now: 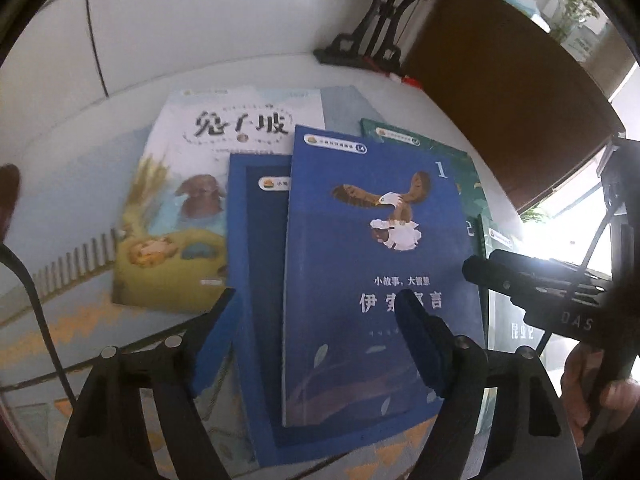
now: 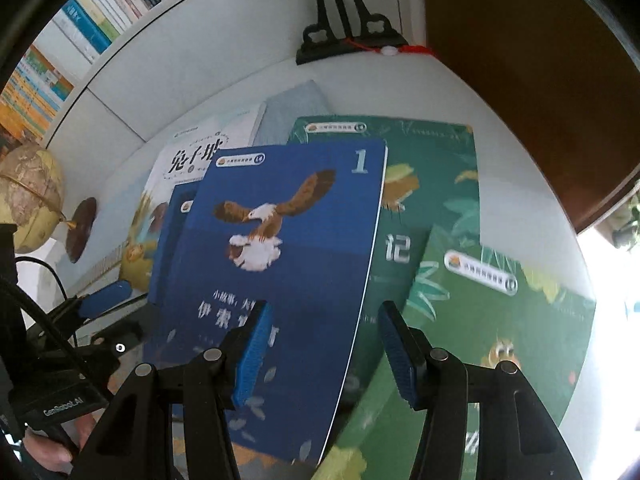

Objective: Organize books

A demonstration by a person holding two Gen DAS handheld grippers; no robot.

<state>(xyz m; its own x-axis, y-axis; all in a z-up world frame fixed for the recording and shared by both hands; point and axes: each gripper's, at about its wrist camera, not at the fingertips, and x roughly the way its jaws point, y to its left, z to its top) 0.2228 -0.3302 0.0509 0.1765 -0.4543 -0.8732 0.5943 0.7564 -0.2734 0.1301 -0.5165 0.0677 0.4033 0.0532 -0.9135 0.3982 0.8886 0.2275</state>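
Books, several, loose on a white desk (image 1: 280,68), overlapping. Item one: blue eagle book (image 1: 372,264), numbered 1, uppermost of the pile, long axis running away from the cameras, title at the near end, top edge toward the back wall; in the right wrist view its right edge looks lifted clear of the book beneath, though contact there cannot be judged. Left gripper (image 1: 316,312): fingers apart at a middling width, nothing pressed between them; the left finger lies over a second blue book (image 1: 256,280) underneath, the right finger over the eagle book's title. No earlier picture to compare. Right gripper (image 2: 324,344): fingers moderately apart, astride the eagle book's right edge, left finger above the cover, right finger above the dark green book (image 2: 432,184) beside it; pads not seen pressing anything. Item two: white rabbit-hill book (image 1: 208,184), to the left, partly under the blue ones. Item three: light green book (image 2: 500,340), nearest right, overlapping the dark green one. Other: black ornate stand (image 2: 344,28) at the back; globe (image 2: 32,196) far left.
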